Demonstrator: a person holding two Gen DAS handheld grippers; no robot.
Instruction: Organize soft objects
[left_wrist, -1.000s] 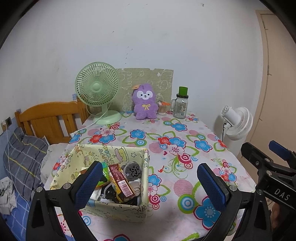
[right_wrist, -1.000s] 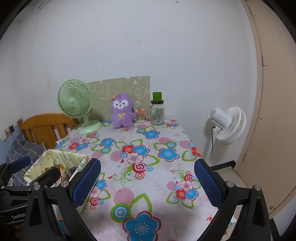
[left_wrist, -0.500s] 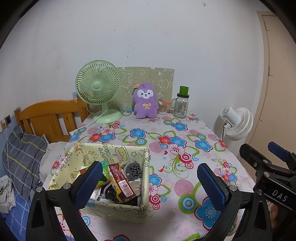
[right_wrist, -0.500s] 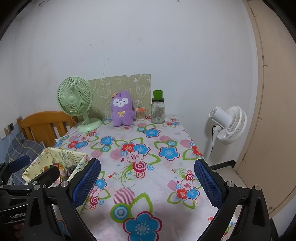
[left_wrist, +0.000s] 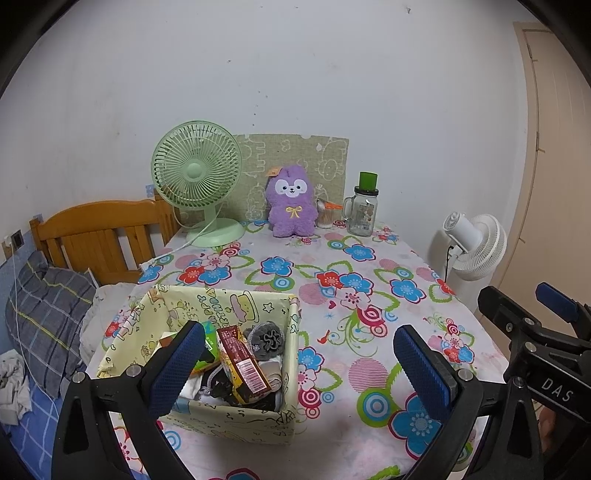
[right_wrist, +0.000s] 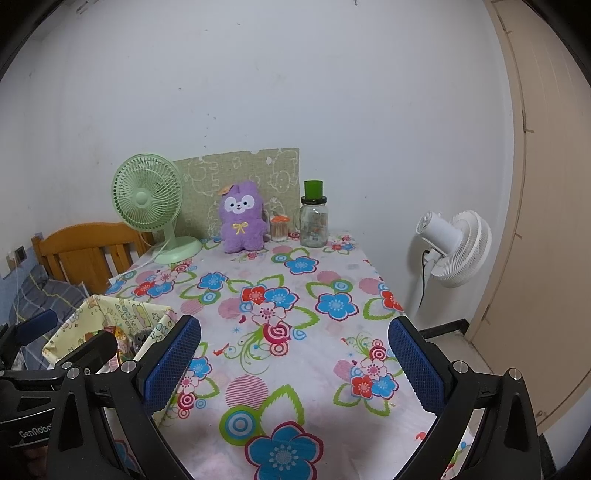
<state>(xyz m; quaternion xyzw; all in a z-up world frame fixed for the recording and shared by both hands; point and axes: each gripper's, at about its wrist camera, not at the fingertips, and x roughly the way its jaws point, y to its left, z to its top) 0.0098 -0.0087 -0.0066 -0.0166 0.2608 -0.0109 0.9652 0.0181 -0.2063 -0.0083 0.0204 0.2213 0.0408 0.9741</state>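
When I look along my left gripper (left_wrist: 299, 363), its two blue fingers (left_wrist: 177, 367) are spread wide with nothing between them. It hangs over the near end of the counter (left_wrist: 332, 295), which has a cloth with big flowers on it. Just under the left finger is a yellow fabric box (left_wrist: 229, 417) with its top open. Inside it I can see a red snack packet (left_wrist: 240, 363), a grey scrunchie (left_wrist: 267, 339) and some green and dark things I cannot make out. Far off, at the back of the counter by the wall, a purple plush toy (left_wrist: 291, 201) sits upright. A green fan (left_wrist: 197, 181) stands to its left, and a glass jar with a green lid (left_wrist: 364, 210) stands to its right, with a small cup (left_wrist: 325, 218) between the toy and the jar. A wooden bed frame (left_wrist: 96, 236) and a grey checked pillow (left_wrist: 44, 317) are on the left side. My other gripper shows at the right edge. From my right gripper (right_wrist: 293, 363), the fingers (right_wrist: 415, 367) are also wide apart and hold nothing. They hang over the bare flowered cloth. The purple plush toy (right_wrist: 242, 218) is at the far end, well apart from this gripper. The yellow fabric box (right_wrist: 122, 321) is low on the left, partly hidden by my left gripper. A white fan (right_wrist: 452, 247) stands on the floor to the right of the counter.
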